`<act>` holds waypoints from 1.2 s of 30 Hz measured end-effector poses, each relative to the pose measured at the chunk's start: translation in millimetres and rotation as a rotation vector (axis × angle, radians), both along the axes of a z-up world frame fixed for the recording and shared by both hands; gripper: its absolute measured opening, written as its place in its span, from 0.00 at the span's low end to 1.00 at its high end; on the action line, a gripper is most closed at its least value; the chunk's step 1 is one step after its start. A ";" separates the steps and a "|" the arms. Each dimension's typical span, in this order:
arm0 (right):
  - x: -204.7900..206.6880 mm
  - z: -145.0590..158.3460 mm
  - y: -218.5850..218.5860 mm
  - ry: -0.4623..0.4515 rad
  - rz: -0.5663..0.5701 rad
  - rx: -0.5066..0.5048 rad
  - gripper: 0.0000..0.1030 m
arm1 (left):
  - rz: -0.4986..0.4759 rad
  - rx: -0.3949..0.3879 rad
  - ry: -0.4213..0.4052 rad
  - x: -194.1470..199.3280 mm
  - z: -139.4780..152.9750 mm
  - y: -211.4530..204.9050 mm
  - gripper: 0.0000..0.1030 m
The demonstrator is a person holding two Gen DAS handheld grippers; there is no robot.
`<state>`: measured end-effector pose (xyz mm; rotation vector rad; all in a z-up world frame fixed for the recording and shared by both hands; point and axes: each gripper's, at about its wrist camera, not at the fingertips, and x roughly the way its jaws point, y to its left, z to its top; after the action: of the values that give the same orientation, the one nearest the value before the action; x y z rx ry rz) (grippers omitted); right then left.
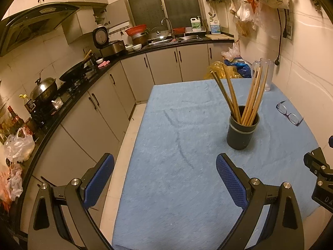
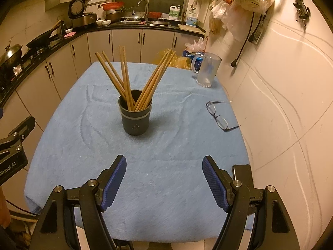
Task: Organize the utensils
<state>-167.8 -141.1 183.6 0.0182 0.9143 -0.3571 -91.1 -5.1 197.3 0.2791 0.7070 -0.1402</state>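
Note:
A dark grey cup stands upright on the blue tablecloth and holds several wooden chopsticks that fan out. It also shows in the right wrist view with the chopsticks. My left gripper is open and empty, above the table's left front part, short of the cup. My right gripper is open and empty, above the cloth in front of the cup. Part of the right gripper's body shows at the right edge of the left wrist view.
A pair of glasses lies on the cloth right of the cup. A clear plastic mug stands at the table's far right corner by the wall. A dark phone-like object lies near the right edge. Kitchen counter runs along the left.

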 end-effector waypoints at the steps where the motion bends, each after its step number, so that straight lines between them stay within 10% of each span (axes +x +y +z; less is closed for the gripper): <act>1: -0.2 -0.6 2.1 0.001 0.002 0.002 0.77 | 0.001 0.001 0.001 -0.3 -0.3 1.6 0.95; 36: -5.2 -20.4 1.2 0.034 -0.024 0.036 0.77 | -0.027 0.016 0.042 1.0 -13.3 -6.5 0.95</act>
<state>-173.0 -140.0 163.2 0.0565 0.9552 -0.3645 -90.1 -11.6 184.0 0.3015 0.7460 -0.1664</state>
